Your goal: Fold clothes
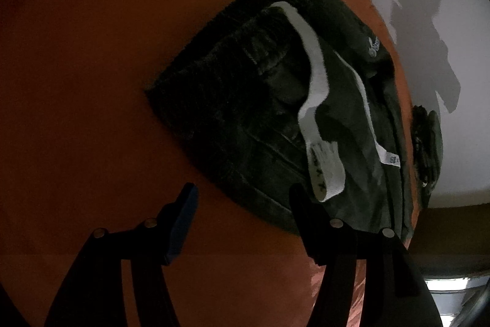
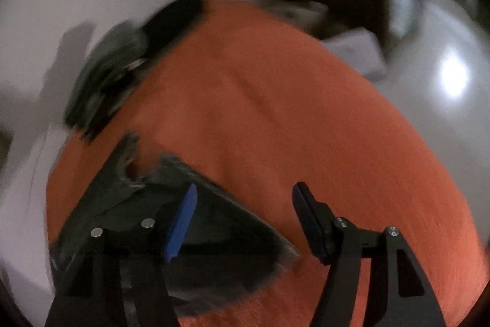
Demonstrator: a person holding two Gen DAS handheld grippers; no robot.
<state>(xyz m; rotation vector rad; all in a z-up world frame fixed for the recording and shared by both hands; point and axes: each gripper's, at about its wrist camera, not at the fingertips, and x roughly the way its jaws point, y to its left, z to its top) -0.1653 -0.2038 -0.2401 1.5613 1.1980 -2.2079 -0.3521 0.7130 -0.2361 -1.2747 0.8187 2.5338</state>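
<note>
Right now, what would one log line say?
task: fold clothes | dark garment on orange cloth | left gripper open | right gripper open, holding nothing

Motion blur smears most of the right wrist view: the dark bundle of clothes (image 2: 107, 75) at the orange cloth's (image 2: 275, 118) far edge reads only as streaked shapes, and pale objects (image 2: 352, 48) beyond the cloth cannot be identified. The dark garment (image 2: 214, 235) beneath the right gripper (image 2: 245, 216) is partly hidden by the left finger (image 2: 180, 222) and its frame. In the dim left wrist view, print on the white label (image 1: 392, 159) is too small to read, and the stack of dark clothes (image 1: 427, 149) at the cloth's edge shows little detail.
</note>
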